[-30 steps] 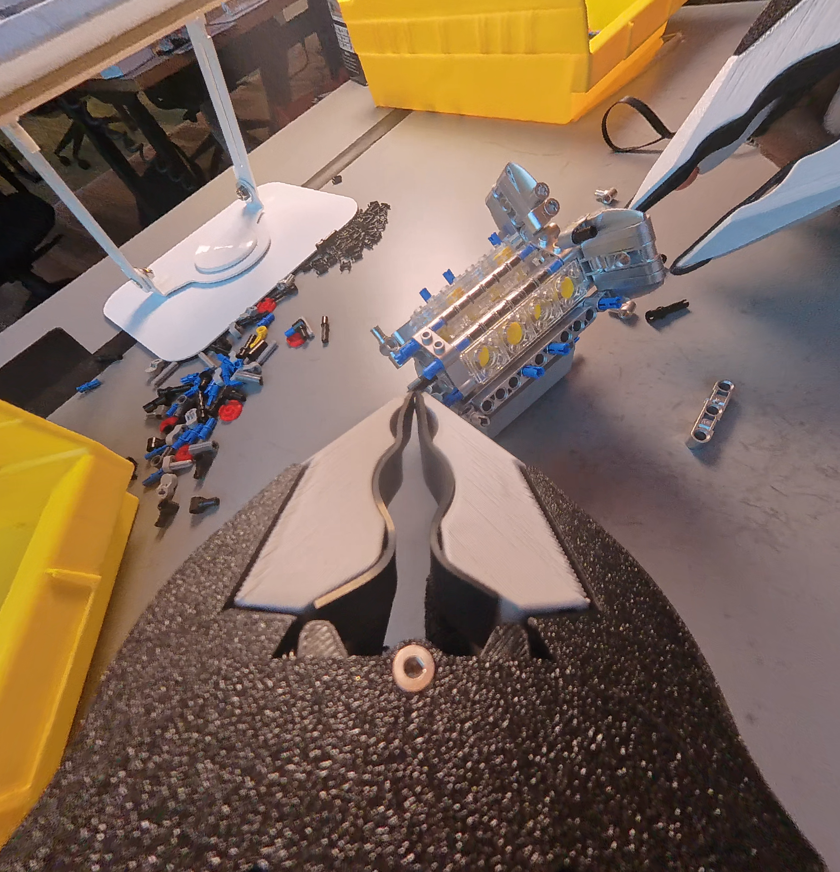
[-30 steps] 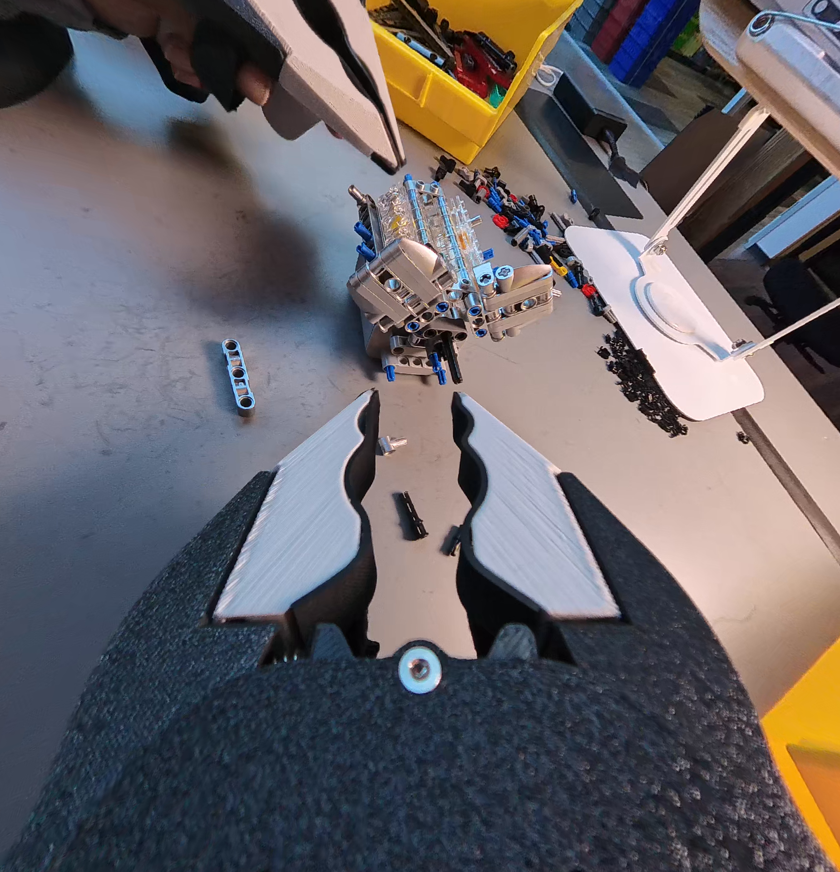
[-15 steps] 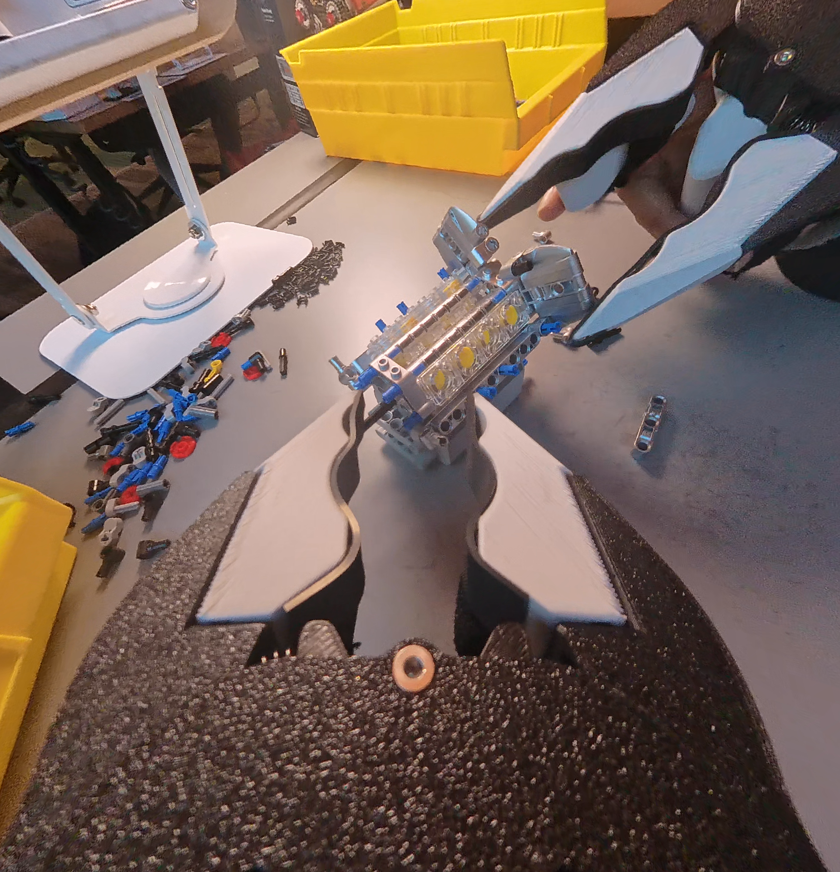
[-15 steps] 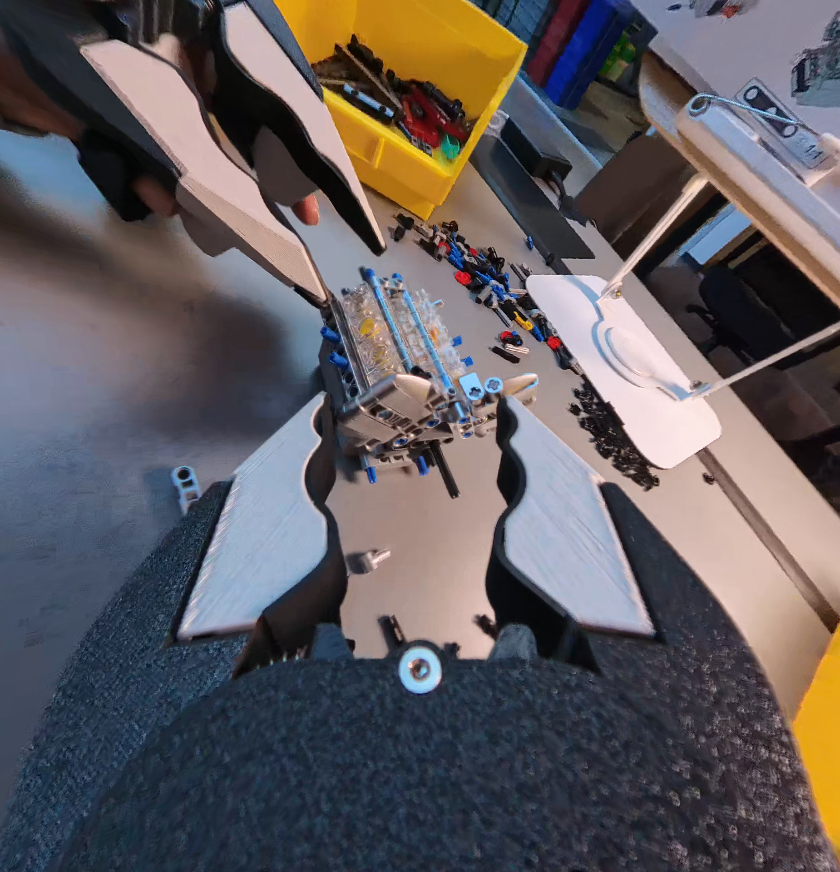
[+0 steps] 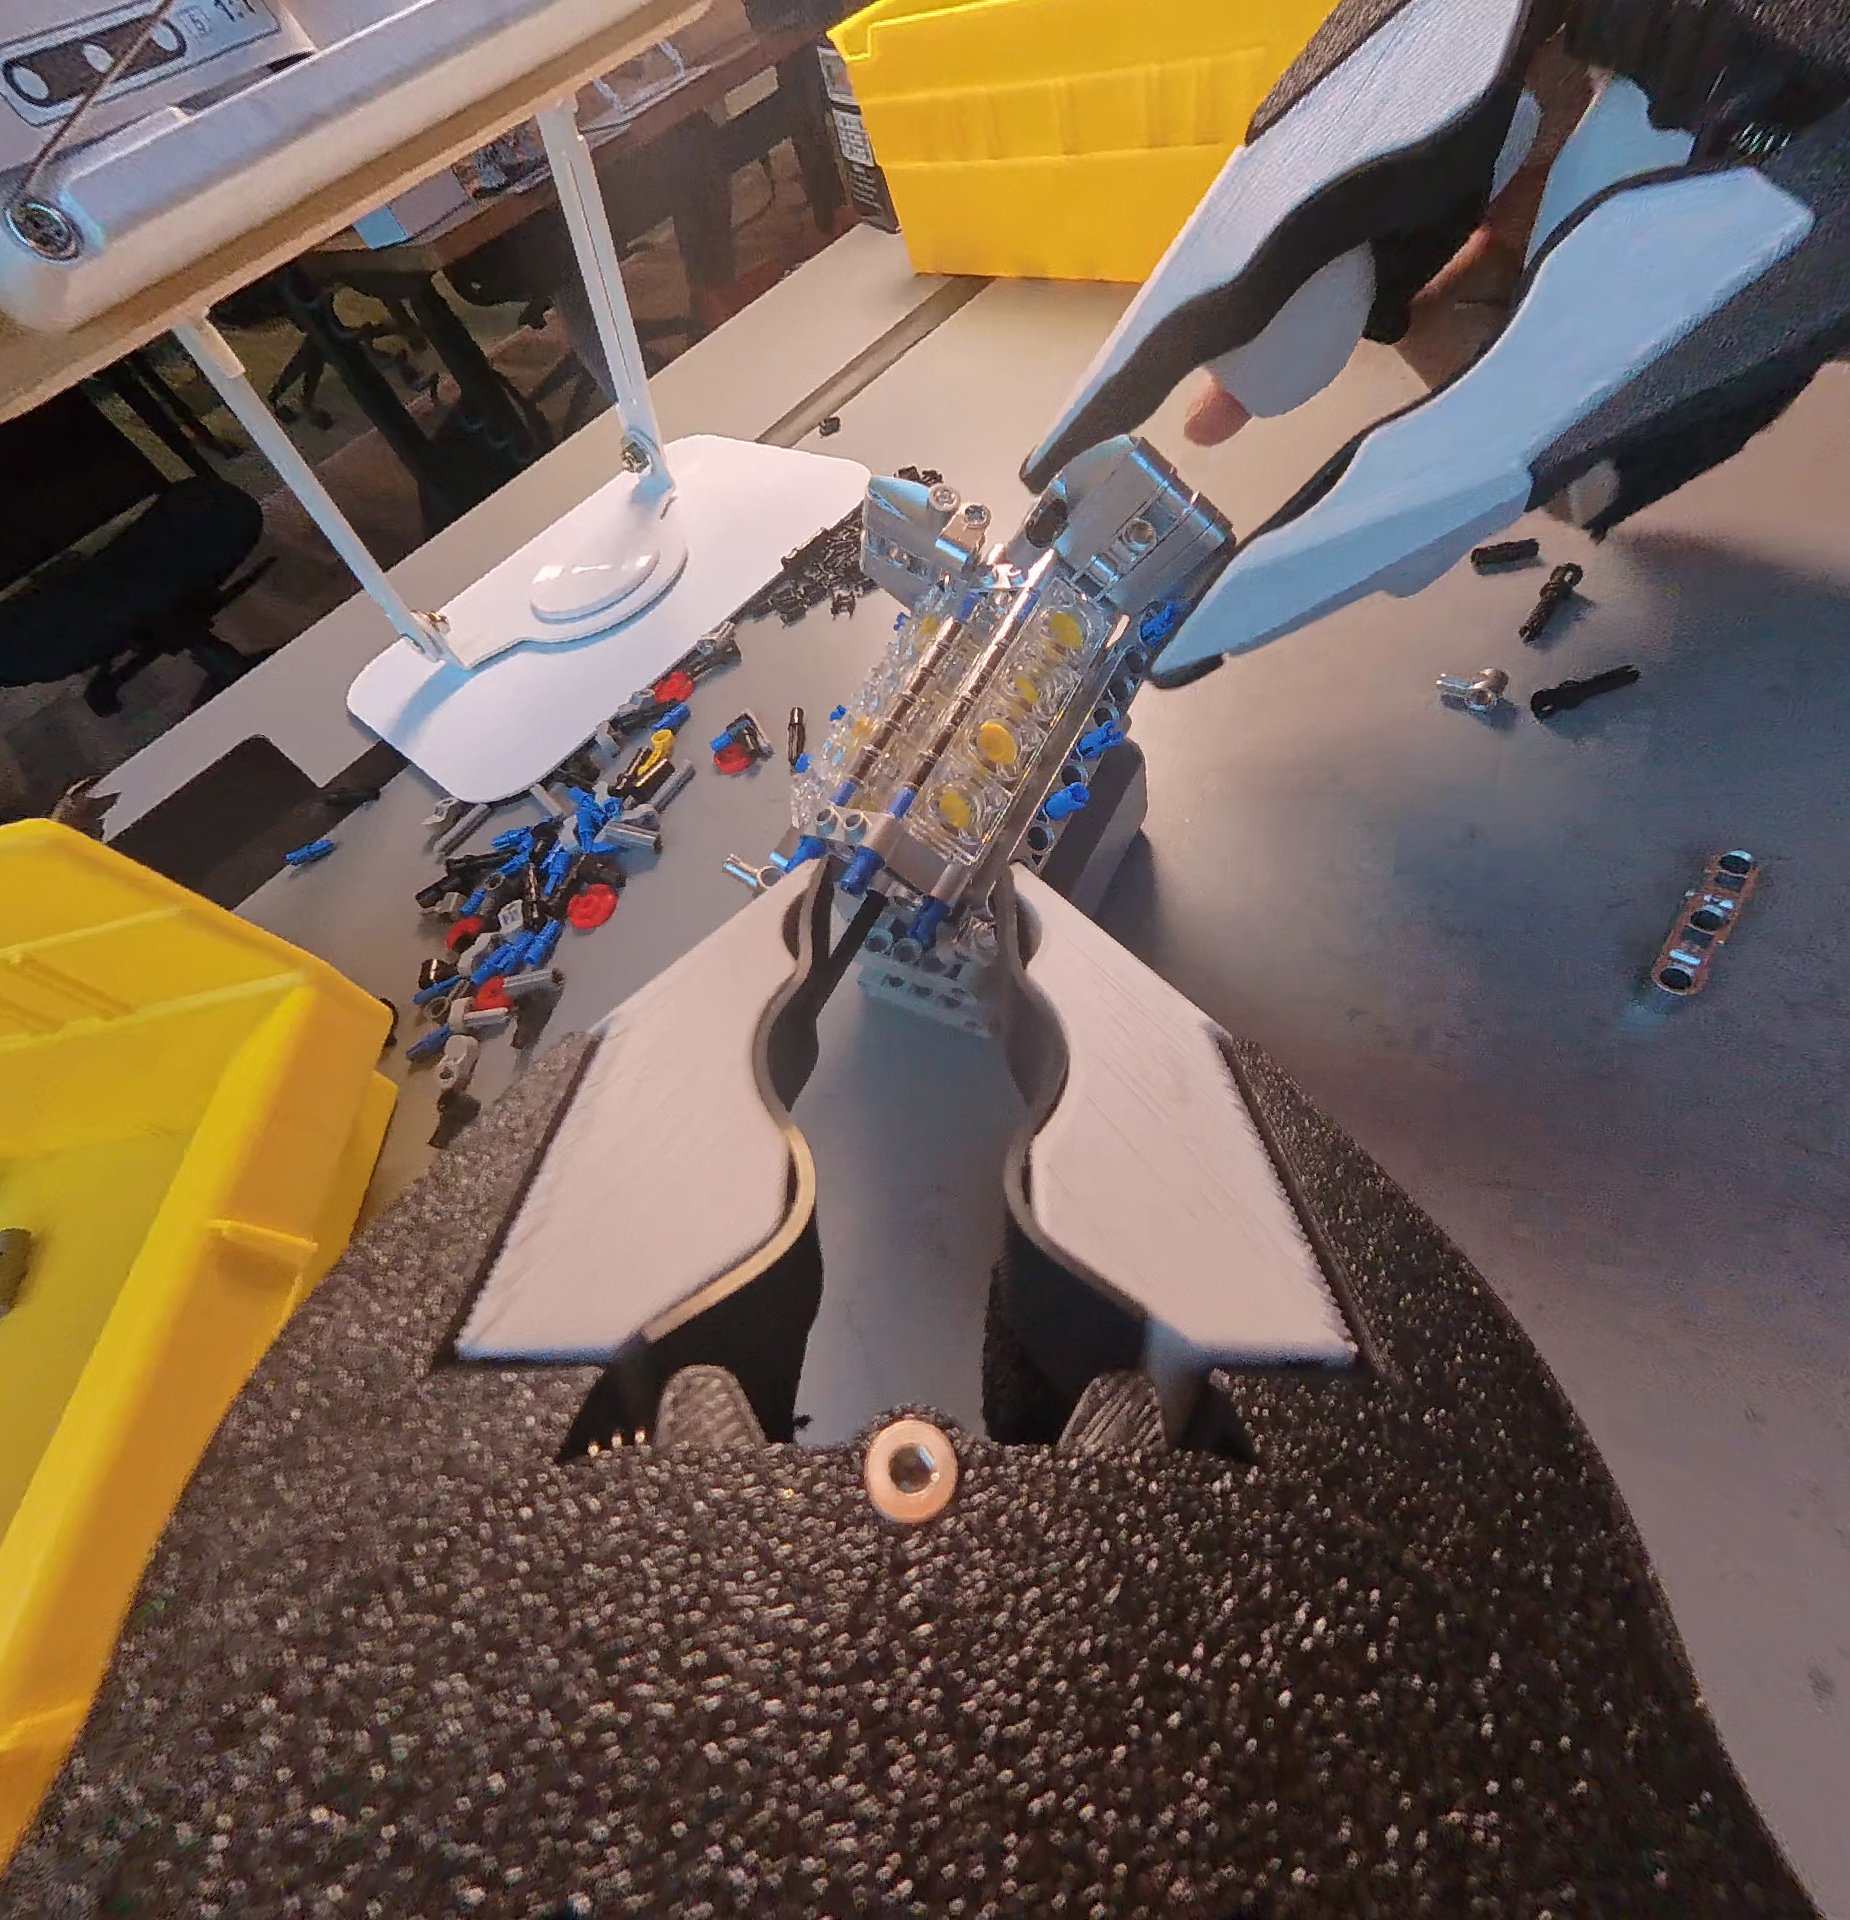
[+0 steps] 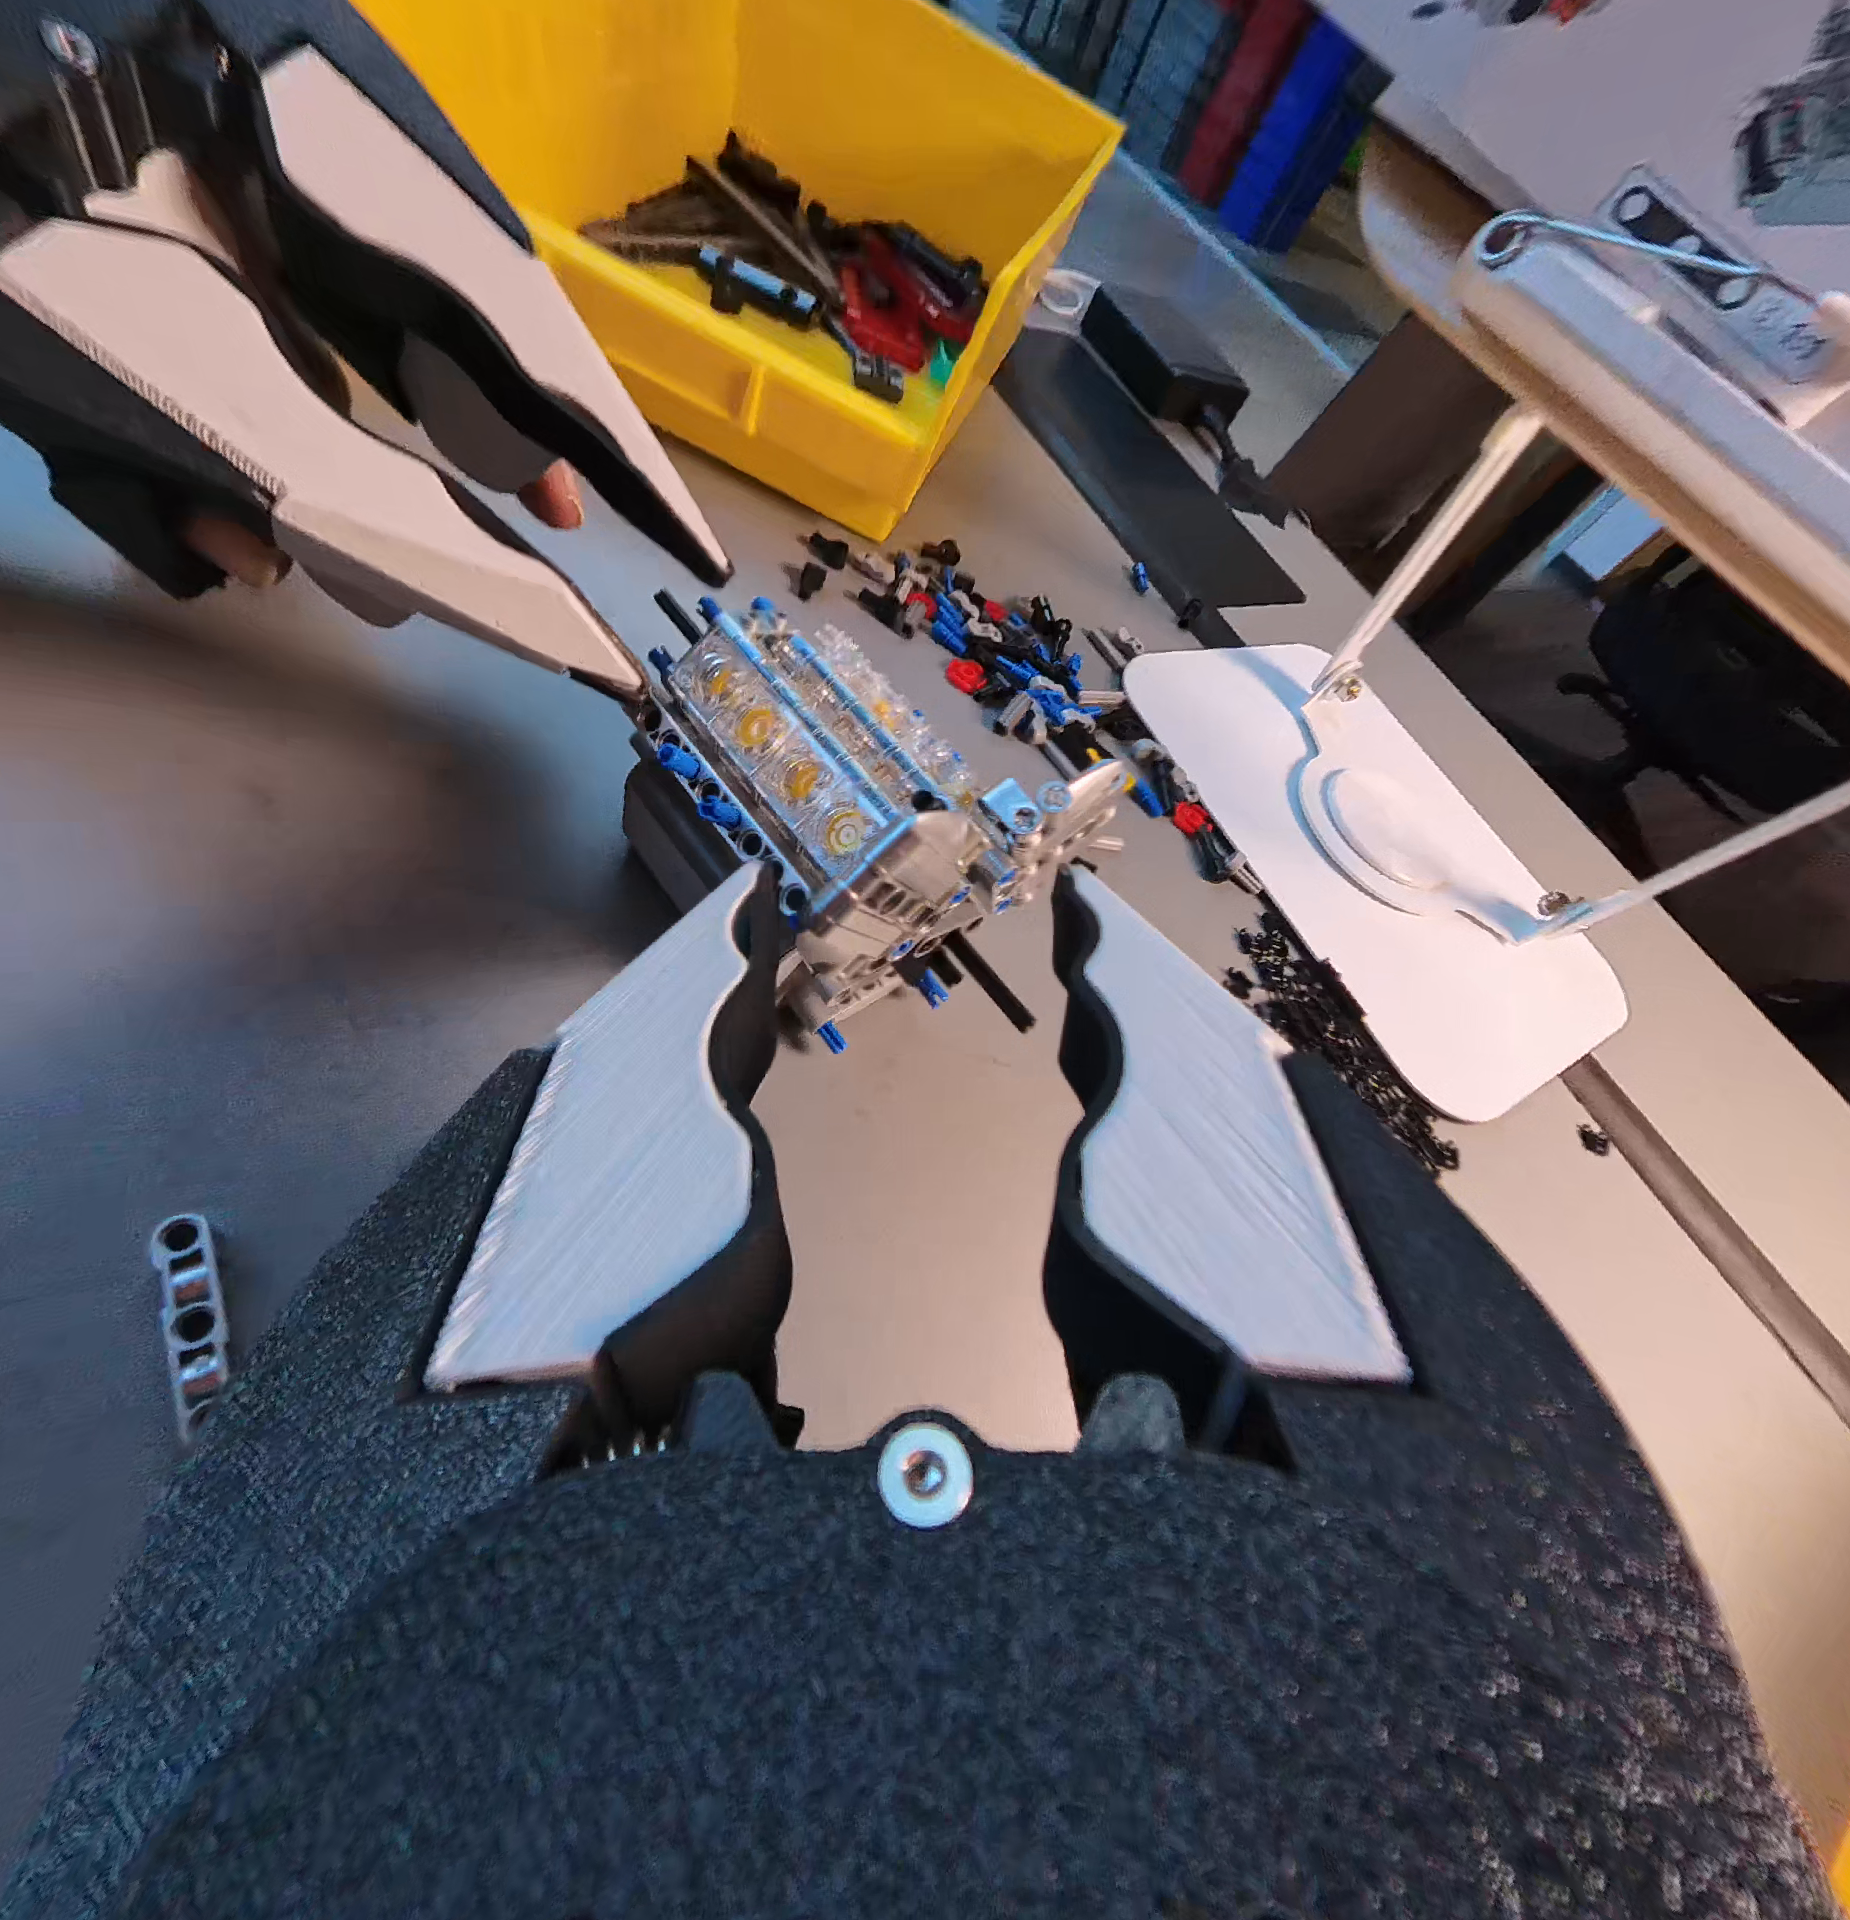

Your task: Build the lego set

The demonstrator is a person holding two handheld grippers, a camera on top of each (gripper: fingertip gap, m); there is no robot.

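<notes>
Yellow bin [image 6: 796, 343] holds black, red parts. Your left tongs [image 5: 913, 883] and right tongs [image 6: 905, 883] gape apart, bracketing opposite ends of brick engine model [image 5: 973, 748] on desk [image 5: 1472, 1091].

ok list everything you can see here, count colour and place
brick engine model: one, grey with clear, yellow and blue parts, mid table, between both grippers
loose small pieces: many, blue, black, red, grey, beside the lamp base
small pins: a black heap, by the lamp base edge
lamp base: one, white, on the table
yellow bins: at least two, table edges; one holds dark and red parts
holed beam: one, grey, lying alone
table: one, grey
left gripper: fingers open, at the model's near end
right gripper: fingers open, around the model's other end
</notes>
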